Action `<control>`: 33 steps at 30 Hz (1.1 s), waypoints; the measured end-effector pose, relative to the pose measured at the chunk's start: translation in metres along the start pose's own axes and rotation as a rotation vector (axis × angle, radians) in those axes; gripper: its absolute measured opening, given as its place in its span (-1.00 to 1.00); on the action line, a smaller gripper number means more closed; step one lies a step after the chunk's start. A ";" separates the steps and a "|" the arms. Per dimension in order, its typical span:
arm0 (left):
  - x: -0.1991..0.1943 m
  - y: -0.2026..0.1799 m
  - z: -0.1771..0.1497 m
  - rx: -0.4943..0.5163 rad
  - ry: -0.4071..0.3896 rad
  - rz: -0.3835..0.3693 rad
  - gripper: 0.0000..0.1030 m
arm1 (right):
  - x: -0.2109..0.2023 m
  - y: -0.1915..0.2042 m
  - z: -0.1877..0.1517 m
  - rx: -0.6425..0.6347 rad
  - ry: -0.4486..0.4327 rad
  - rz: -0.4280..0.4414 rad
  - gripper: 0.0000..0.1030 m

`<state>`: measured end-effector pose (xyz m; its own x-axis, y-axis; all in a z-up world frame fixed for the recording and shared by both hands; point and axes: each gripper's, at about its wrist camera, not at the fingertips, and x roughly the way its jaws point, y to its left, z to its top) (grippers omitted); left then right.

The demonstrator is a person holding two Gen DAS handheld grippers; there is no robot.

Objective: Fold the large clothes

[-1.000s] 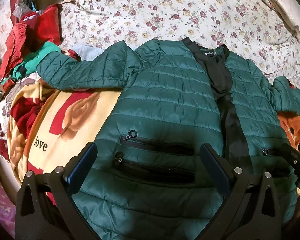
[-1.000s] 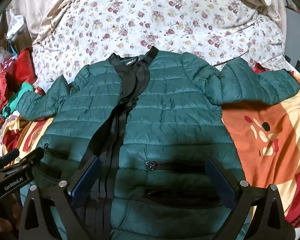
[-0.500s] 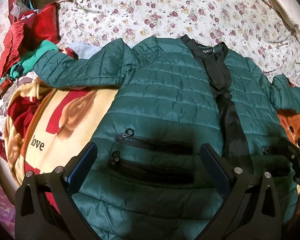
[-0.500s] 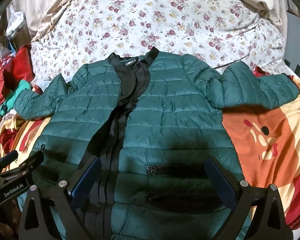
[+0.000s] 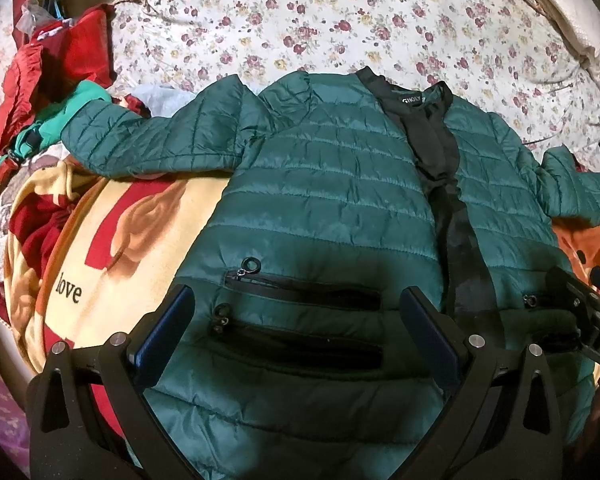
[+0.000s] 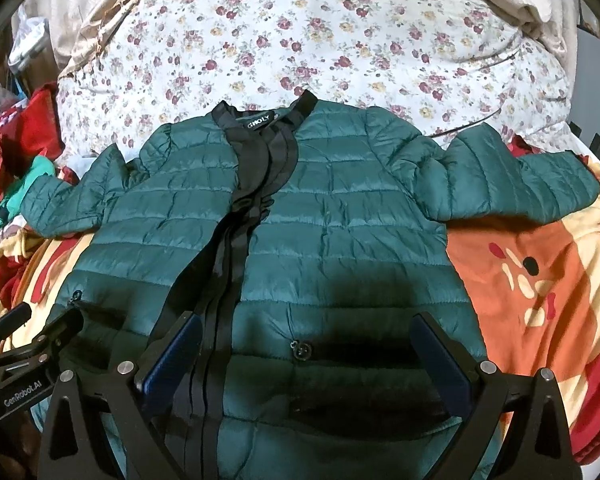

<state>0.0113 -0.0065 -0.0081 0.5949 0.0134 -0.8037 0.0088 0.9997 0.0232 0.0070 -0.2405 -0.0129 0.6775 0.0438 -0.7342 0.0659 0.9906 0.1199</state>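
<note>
Left wrist view: the dark green quilted puffer jacket lies spread flat, left gripper and right gripper both gaping, empty, above it.

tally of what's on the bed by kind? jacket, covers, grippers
Green puffer jacket: 1
Bed covers: 2, the floral quilt and the cartoon blanket
Grippers: 2, left gripper and right gripper, both open
Heap of red and teal clothes: 1, pieces uncountable
Total: 6

Green jacket, black trim; floral sheet.
</note>
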 end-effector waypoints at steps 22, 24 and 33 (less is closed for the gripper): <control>0.019 0.006 0.031 -0.024 -0.014 0.001 0.99 | 0.034 0.014 0.031 -0.027 0.019 0.001 1.00; 0.022 0.007 0.036 -0.028 -0.013 0.003 0.99 | 0.036 0.015 0.034 -0.022 0.020 0.012 1.00; 0.032 0.012 0.051 -0.019 -0.039 0.044 0.99 | 0.050 0.016 0.051 0.026 0.040 0.092 1.00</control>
<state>0.0712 0.0046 -0.0030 0.6255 0.0569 -0.7782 -0.0327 0.9984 0.0466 0.0793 -0.2291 -0.0139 0.6521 0.1405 -0.7450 0.0239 0.9784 0.2054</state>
